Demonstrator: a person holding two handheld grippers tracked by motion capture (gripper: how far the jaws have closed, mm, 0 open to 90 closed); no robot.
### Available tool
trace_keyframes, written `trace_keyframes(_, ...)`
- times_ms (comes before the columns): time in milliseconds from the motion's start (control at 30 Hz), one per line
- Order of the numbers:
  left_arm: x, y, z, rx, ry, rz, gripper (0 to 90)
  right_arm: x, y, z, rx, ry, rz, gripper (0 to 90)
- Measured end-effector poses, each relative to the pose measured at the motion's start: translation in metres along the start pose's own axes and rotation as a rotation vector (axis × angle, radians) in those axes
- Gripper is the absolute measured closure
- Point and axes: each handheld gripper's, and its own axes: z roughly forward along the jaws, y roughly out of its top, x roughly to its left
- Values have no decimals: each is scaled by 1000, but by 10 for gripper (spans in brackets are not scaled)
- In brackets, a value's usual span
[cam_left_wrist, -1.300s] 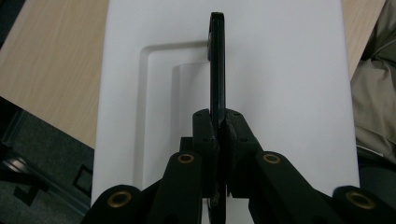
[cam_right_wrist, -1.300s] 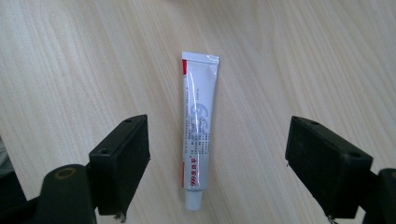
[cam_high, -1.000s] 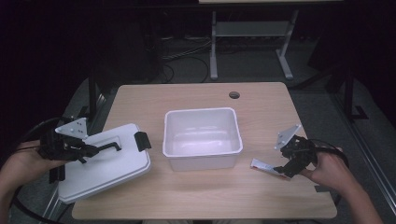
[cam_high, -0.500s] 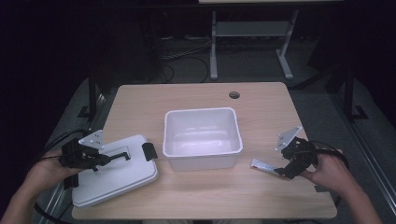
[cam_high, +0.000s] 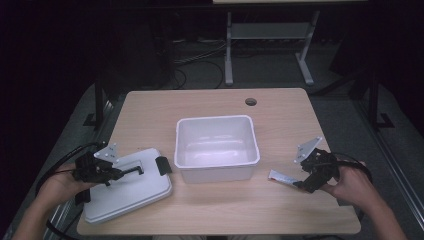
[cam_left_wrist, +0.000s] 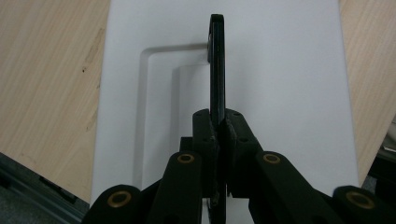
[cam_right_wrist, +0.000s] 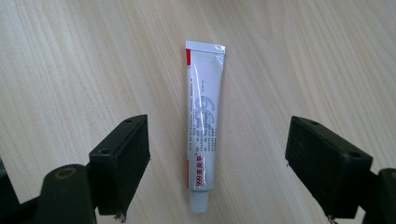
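Note:
A white lid (cam_high: 131, 194) with a black handle (cam_high: 134, 170) lies on the front left of the wooden table (cam_high: 210, 105). My left gripper (cam_high: 123, 173) is shut on that handle. In the left gripper view the handle (cam_left_wrist: 216, 60) stands edge-on between the closed jaws of the left gripper (cam_left_wrist: 218, 125), above the lid (cam_left_wrist: 289, 84). A small white tube with red print (cam_high: 282, 176) lies at the front right. My right gripper (cam_high: 306, 184) is open beside it. In the right gripper view the tube (cam_right_wrist: 203, 126) lies between the wide-apart pads (cam_right_wrist: 123, 156), untouched by the right gripper (cam_right_wrist: 224, 156).
An empty white bin (cam_high: 216, 162) stands in the middle of the table, between lid and tube. A black clip (cam_high: 162, 165) sits on the lid's edge nearest the bin. A round cable hole (cam_high: 251, 102) is at the back. Dark floor and a metal stand lie beyond.
My left gripper has come down and toward the front with the lid, which now lies lower and flatter on the table. The right gripper and tube have stayed put.

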Motion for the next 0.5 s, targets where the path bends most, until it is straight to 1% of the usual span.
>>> trace_keyframes(33,1,0,1,6,1,4,845,0,0,0,-1,0,-1,213)
trace_keyframes(67,0,-1,3,-3,1,-4,845,0,1,0,-1,1,-1,213)
trace_keyframes(100,1,-1,4,3,-1,2,845,0,1,1,-3,1,-4,213)
trace_keyframes(133,0,-1,6,0,-3,-8,845,0,1,2,0,1,-3,213)
trace_keyframes(167,1,-2,6,4,-4,-1,845,0,1,2,0,1,-3,213)
trace_keyframes(233,0,-2,10,3,-9,-10,845,1,1,3,4,1,-3,213)
trace_keyframes(333,0,-3,15,7,-13,-9,844,1,1,5,6,4,-1,215)
trace_keyframes(367,0,-4,16,12,-10,-2,844,1,1,6,7,5,-4,215)
trace_keyframes(500,0,-5,20,8,-14,-11,843,2,2,8,11,4,-12,217)
